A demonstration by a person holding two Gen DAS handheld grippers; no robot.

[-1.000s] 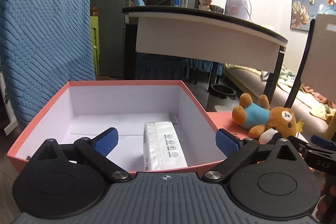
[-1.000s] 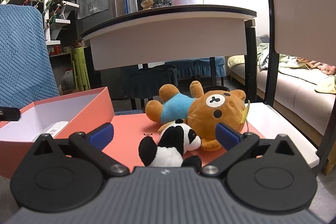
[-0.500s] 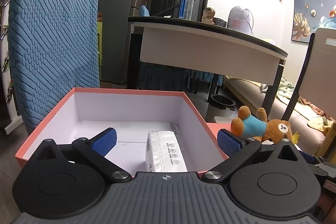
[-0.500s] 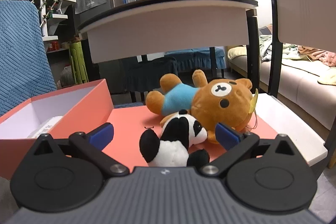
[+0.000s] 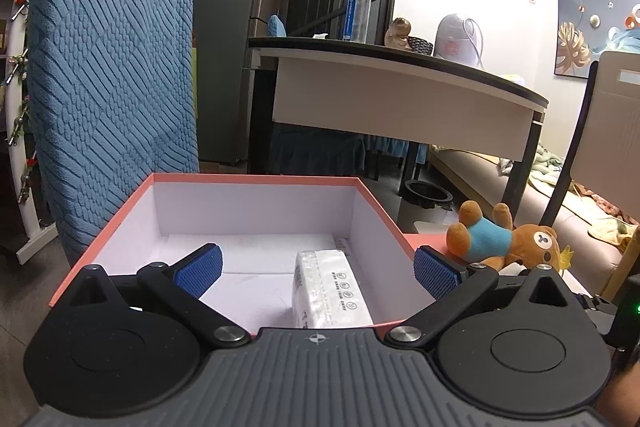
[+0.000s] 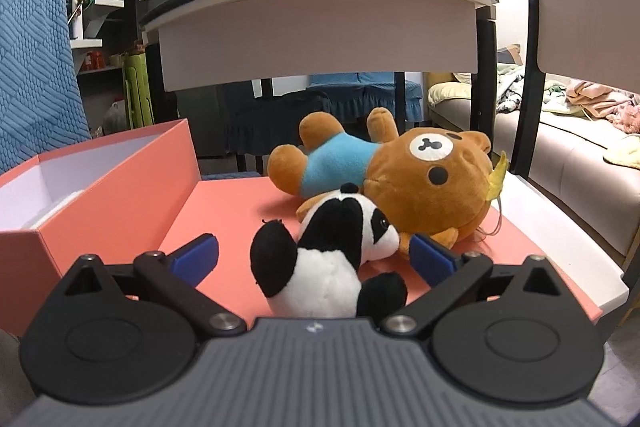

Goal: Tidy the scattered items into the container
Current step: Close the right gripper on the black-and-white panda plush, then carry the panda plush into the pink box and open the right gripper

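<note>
While spread wide, right claw (image 6: pixel 314 257) flanks panda plush (image 6: pixel 332 255), untouched

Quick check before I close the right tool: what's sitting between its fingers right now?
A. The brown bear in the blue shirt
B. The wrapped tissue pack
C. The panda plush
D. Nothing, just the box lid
C. In the right wrist view the panda plush lies between the open fingers of the right tool; the brown bear lies behind it, and the tissue pack is in the box.
</note>
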